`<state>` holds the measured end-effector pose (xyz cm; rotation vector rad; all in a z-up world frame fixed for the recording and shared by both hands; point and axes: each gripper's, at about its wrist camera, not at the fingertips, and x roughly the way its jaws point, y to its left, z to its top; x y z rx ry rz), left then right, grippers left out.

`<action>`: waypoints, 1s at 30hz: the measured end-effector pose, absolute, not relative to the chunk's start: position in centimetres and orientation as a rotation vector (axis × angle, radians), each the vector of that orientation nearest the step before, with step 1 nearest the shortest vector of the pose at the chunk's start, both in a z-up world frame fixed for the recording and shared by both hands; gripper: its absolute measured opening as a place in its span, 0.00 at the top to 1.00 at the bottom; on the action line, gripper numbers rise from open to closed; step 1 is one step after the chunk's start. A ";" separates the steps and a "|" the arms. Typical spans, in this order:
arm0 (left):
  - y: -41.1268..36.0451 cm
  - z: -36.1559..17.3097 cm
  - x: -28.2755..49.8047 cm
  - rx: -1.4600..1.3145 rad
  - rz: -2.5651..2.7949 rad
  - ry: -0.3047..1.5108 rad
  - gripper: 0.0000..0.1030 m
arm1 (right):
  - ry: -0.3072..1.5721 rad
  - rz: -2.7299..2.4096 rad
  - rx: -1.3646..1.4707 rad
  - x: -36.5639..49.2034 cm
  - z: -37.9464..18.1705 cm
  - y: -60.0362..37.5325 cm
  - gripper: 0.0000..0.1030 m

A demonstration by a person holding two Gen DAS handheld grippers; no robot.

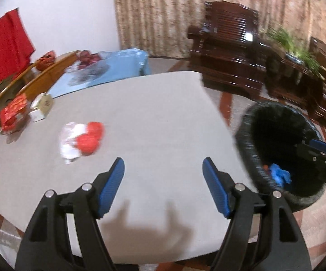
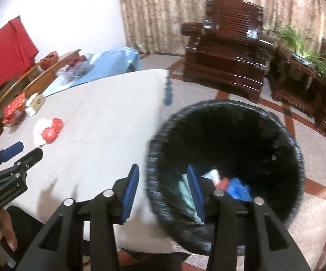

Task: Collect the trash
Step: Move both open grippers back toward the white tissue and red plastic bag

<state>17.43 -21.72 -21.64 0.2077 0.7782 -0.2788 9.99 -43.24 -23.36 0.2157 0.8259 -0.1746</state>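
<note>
A crumpled red and white wrapper [image 1: 81,140] lies on the white table [image 1: 154,117], left of centre; it also shows in the right wrist view [image 2: 48,132]. My left gripper [image 1: 163,169] is open and empty above the table, to the right of and nearer than the wrapper. A black-lined trash bin [image 2: 226,140] stands off the table's right edge, holding blue, red and pale scraps [image 2: 237,186]. My right gripper [image 2: 163,178] is open and empty, straddling the bin's near rim. The bin also shows in the left wrist view [image 1: 276,131].
A red packet [image 1: 12,113] and a small white box [image 1: 41,106] sit at the table's left edge. A blue cloth [image 1: 117,65] with a clear bag lies behind. Dark wooden armchairs [image 2: 226,52] and a plant [image 2: 298,43] stand beyond the bin.
</note>
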 end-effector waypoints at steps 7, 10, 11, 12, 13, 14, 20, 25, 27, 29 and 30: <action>-13.3 -21.5 20.1 0.183 -0.180 0.754 0.32 | 0.814 -0.105 0.169 13.7 -22.3 -36.5 0.57; -10.6 -21.9 21.0 0.170 -0.146 0.754 0.32 | 0.809 -0.082 0.160 15.1 -22.2 -34.1 0.57; -9.8 -22.0 21.3 0.164 -0.136 0.755 0.32 | 0.809 -0.076 0.156 15.7 -22.2 -33.2 0.57; -8.8 -22.1 21.7 0.157 -0.126 0.756 0.32 | 0.809 -0.068 0.154 16.3 -22.2 -32.4 0.57; -7.9 -22.2 22.0 0.152 -0.118 0.757 0.32 | 0.813 -0.059 0.153 17.0 -22.3 -31.5 0.57; -7.1 -22.4 22.3 0.150 -0.108 0.758 0.32 | 0.817 -0.053 0.150 17.4 -22.4 -30.8 0.57; -4.0 -23.3 23.9 0.140 -0.077 0.757 0.32 | 0.831 -0.021 0.127 20.8 -23.3 -26.3 0.57; -1.7 -24.3 25.7 0.120 -0.057 0.770 0.32 | 0.830 -0.004 0.118 22.9 -23.9 -23.9 0.57; -1.2 -24.5 26.3 0.125 -0.054 0.769 0.32 | 0.836 0.005 0.121 23.9 -24.4 -23.0 0.57; -0.9 -25.0 27.0 0.129 -0.055 0.772 0.32 | 0.840 0.013 0.121 24.9 -24.8 -22.1 0.57; -0.8 -25.2 27.3 0.130 -0.054 0.773 0.32 | 0.842 0.016 0.119 25.3 -25.0 -21.6 0.57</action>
